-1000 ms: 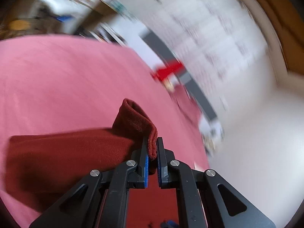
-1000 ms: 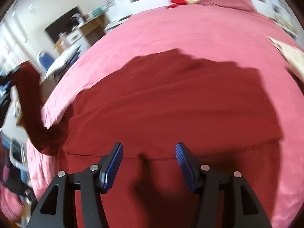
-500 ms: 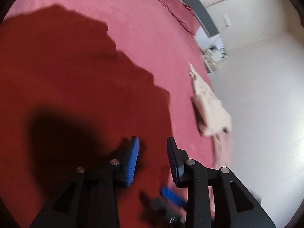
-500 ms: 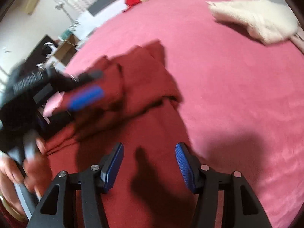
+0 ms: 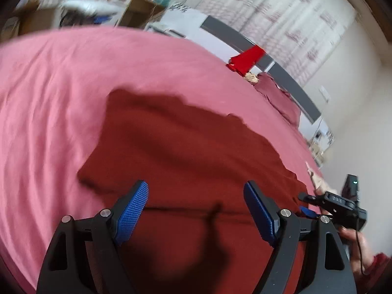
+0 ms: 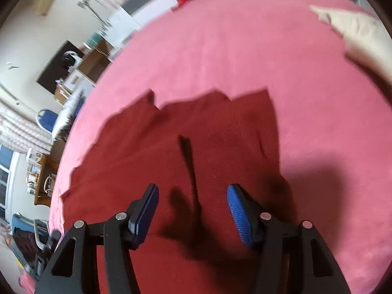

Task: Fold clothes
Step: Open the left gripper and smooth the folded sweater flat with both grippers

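Observation:
A dark red garment (image 5: 186, 147) lies spread on the pink bedspread (image 5: 49, 93), with a fold line across its near part. My left gripper (image 5: 196, 210) hovers over its near edge, jaws opening, nothing between the blue pads. In the right wrist view the same dark red garment (image 6: 196, 132) lies below my right gripper (image 6: 192, 210), whose jaws are also opening over the cloth and hold nothing. The right gripper (image 5: 306, 212) and a person's hand (image 5: 352, 242) holding it show at the lower right of the left wrist view.
A cream garment (image 6: 355, 29) lies on the pink bedspread (image 6: 220, 49) at the far right. A bright red cloth (image 5: 247, 60) and a dark red pillow (image 5: 279, 98) lie by the grey headboard (image 5: 245, 41). Boxes and furniture (image 5: 137, 12) stand past the bed's far side.
The left gripper let go of the garment's corner it was pinching, swung down across the bed and opened wide. The folded-over part now lies flat. The right gripper shifted sideways over the cloth.

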A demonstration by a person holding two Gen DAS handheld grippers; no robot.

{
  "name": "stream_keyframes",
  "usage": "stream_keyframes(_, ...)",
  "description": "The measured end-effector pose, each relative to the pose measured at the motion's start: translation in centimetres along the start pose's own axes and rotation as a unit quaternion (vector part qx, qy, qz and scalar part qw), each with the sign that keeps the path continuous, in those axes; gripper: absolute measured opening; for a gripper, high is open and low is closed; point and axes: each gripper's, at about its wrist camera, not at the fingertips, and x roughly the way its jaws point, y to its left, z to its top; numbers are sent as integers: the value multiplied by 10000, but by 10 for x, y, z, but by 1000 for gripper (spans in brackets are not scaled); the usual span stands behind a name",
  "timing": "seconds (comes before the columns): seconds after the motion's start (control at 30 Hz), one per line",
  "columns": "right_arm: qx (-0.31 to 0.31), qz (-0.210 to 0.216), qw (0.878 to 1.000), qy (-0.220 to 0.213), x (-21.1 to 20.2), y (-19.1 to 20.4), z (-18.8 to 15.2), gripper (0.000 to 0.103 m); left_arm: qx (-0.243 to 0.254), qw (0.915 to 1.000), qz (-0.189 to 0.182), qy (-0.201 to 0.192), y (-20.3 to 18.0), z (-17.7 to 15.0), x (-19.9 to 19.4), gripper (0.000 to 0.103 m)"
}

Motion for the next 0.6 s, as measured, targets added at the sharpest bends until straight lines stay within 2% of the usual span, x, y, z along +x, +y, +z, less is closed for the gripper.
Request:
stream_keyframes(0.1, -181, -287, 9994, 1, 6, 11, 1, 62, 219, 9997, -30, 110, -6, -14, 11, 82)
stream_keyframes(0.17, -613, -561, 9964, 146, 7, 26, 0, 56, 393, 9989, 40, 269, -11, -11, 18, 83)
stream_keyframes(0.2, -905, -631, 9936, 247, 8, 35, 0, 39, 393, 9989, 43, 268, -8, -11, 16, 83)
stream_keyframes(0.23, -1185, -688, 9899, 357, 9, 43, 0, 17, 358, 9991, 7, 244, -4, -9, 13, 83)
stream_keyframes(0.3, -1402, -706, 9867, 434, 6, 49, 2, 10, 271, 9994, -65, 216, -3, -10, 13, 83)
stream_keyframes(0.37, -1429, -699, 9865, 380, -3, 49, 7, 7, 250, 9995, -80, 189, 2, -10, 8, 83)
stream_keyframes(0.43, -1272, -738, 9891, 109, -19, 39, 17, 4, 293, 9994, -36, 161, 2, -10, 3, 83)
stream_keyframes(0.53, -1174, -1194, 9856, -209, -34, 21, 26, 4, 383, 9992, 38, 72, 0, -12, -8, 83)
stream_keyframes(0.6, -975, -1005, 9901, -90, -31, 9, 26, 4, 455, 9989, 101, -30, 3, -16, -15, 83)
